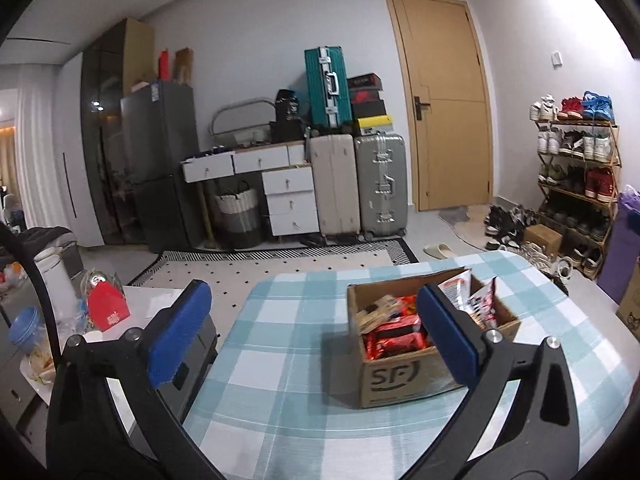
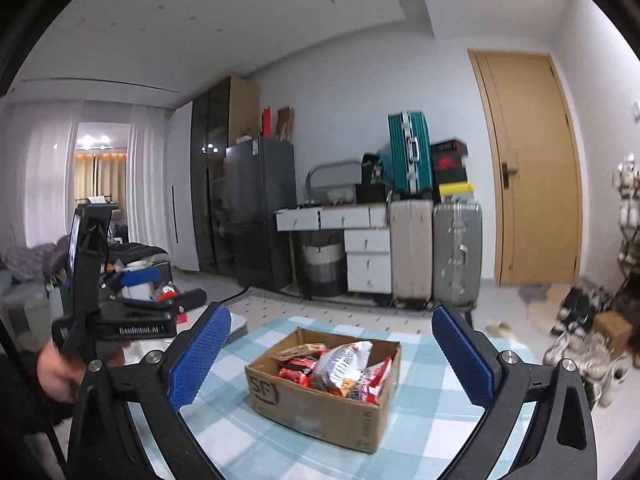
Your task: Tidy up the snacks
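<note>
Left gripper (image 1: 316,332) wide open, nothing between the blue pads (image 1: 178,336). Right gripper (image 2: 332,360) also wide open, nothing held; blue pads (image 2: 198,360) well apart. Both pointed toward the cardboard box (image 2: 320,408) but clear of it, no contact.

Cardboard box open-topped, marked "SF" on the side, sitting on the checked tablecloth (image 1: 280,380) of the table. In the left wrist view box (image 1: 400,384) partly behind the right-hand pad. Inside: red snack packs (image 1: 394,340) lying flat, a white-and-red chip bag (image 2: 344,364) on top toward the middle, more red-and-white packets (image 1: 482,300) sticking up at the far corner. Brown wrapped snacks (image 2: 304,349) at the back edge; exact type unreadable.

In the right wrist view, left gripper body (image 2: 92,288) seen at the left edge, held by a hand (image 2: 56,372), off the side of the table.

Side table (image 1: 152,300) left of the checked table: red gift box (image 1: 108,308), white jug (image 1: 56,280), blue bowls (image 1: 24,326).

Background: dark fridge (image 1: 160,160), white drawer unit (image 1: 288,196), beige suitcase (image 1: 334,188), silver suitcase (image 1: 380,184), teal suitcase (image 1: 326,84) on top, wooden door (image 1: 444,100), shoe rack (image 1: 576,168) at right.
</note>
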`<action>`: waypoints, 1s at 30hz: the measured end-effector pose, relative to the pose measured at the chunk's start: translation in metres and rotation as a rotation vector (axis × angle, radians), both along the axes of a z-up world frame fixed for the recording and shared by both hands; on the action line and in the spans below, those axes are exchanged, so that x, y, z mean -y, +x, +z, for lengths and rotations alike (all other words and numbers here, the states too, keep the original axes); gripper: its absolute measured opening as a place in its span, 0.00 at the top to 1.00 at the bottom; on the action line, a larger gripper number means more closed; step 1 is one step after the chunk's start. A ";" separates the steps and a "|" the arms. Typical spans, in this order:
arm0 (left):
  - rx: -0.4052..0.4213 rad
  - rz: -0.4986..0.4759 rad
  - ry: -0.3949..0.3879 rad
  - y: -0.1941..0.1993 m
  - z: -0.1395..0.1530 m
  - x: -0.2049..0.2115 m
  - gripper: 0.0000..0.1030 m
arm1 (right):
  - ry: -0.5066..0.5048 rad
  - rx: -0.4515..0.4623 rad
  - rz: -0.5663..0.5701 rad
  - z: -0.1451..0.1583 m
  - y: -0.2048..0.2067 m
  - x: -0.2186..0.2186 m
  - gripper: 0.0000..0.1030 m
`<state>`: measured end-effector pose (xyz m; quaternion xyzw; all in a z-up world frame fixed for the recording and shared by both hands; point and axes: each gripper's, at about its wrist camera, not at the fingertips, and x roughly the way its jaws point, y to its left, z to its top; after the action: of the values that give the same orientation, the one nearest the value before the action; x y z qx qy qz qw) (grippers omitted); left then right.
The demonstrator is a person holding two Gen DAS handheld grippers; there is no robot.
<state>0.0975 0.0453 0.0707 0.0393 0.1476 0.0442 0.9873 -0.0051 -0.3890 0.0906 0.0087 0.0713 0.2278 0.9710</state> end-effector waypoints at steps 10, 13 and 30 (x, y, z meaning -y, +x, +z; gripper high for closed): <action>0.082 0.018 -0.008 -0.026 -0.086 -0.022 0.00 | -0.011 0.006 -0.073 -0.076 -0.025 0.014 0.01; 0.069 0.027 -0.039 -0.026 -0.103 -0.027 0.00 | 0.006 -0.023 -0.104 -0.097 -0.026 0.020 0.01; -0.013 0.073 -0.128 0.003 -0.149 -0.042 0.00 | -0.009 -0.084 -0.180 -0.132 -0.009 0.019 0.01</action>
<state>0.1004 0.0876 -0.0780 -0.0290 0.1576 0.0703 0.9846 -0.0139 -0.4077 -0.0419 0.0201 0.1121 0.1386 0.9838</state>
